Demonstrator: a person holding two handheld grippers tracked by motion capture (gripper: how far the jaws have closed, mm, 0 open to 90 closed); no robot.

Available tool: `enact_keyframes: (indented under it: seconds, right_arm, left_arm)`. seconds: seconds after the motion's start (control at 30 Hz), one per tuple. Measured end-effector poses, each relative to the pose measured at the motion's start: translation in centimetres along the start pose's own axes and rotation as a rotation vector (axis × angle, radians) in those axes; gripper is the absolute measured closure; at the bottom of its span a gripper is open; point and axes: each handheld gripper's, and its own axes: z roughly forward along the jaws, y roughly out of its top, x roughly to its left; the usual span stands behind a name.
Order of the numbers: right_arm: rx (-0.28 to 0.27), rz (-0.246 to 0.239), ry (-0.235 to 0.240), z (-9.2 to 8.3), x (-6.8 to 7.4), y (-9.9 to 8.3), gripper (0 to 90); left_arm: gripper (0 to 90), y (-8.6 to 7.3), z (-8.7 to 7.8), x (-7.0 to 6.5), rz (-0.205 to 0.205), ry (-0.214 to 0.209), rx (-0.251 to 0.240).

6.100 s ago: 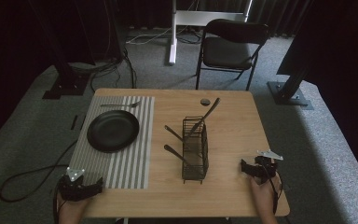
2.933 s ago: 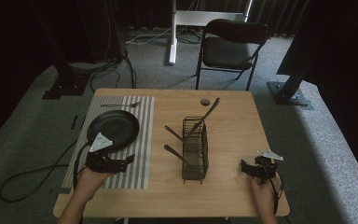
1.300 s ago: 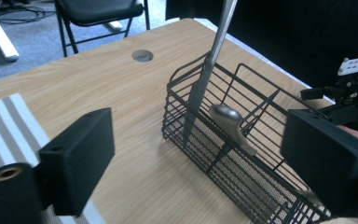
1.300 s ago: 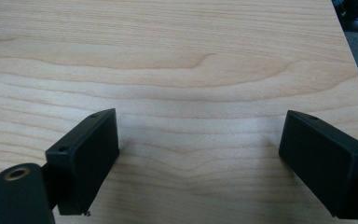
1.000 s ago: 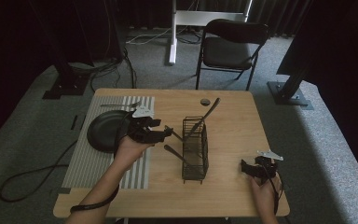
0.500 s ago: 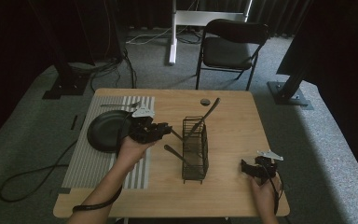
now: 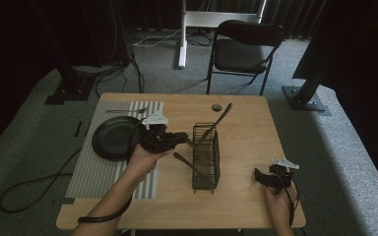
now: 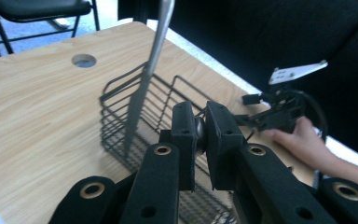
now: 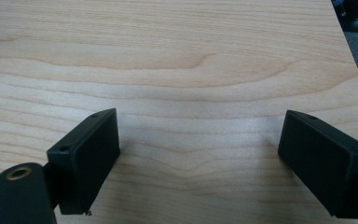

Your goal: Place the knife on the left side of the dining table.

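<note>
Left gripper view: left tool (image 8: 200, 133) clenched on rounded, dull-metal utensil handle (image 8: 199, 132) beside black wire basket (image 8: 121, 116).

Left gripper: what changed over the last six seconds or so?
The left gripper came from the table's near left corner, over the mat, to the wire basket. Its jaws have just been closing and are now shut on the handle end of a utensil sticking out of the basket. Right gripper stayed open at the near right; plate, basket and the other utensils unmoved.
</note>
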Motion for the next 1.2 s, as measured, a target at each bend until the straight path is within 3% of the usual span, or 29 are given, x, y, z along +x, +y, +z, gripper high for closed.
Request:
enact_keyframes:
  seconds: [0.13,0.2,0.57,0.8,0.9,1.2]
  right_arm:
    - [0.001,0.001,0.0,0.0,0.0,0.0,11.7]
    - [0.001,0.001,0.0,0.0,0.0,0.0,11.7]
    - [0.001,0.001,0.0,0.0,0.0,0.0,11.7]
    - [0.001,0.001,0.0,0.0,0.0,0.0,11.7]
    - [0.001,0.002,0.0,0.0,0.0,0.0,11.7]
    - [0.002,0.001,0.0,0.0,0.0,0.0,11.7]
  left_arm:
    - [83.9,0.2,0.1,-0.5,0.013,-0.004,-0.002]
    - [83.9,0.6,0.3,-1.2,0.05,0.0,0.001]
    - [84.0,1.4,0.0,-1.7,0.062,-0.008,-0.019]
    - [84.1,2.1,-0.6,-1.8,0.033,-0.036,-0.053]
    - [84.1,2.6,-0.9,-2.3,0.053,-0.04,-0.059]
    - [84.1,3.8,-1.8,-2.9,0.066,-0.054,-0.091]
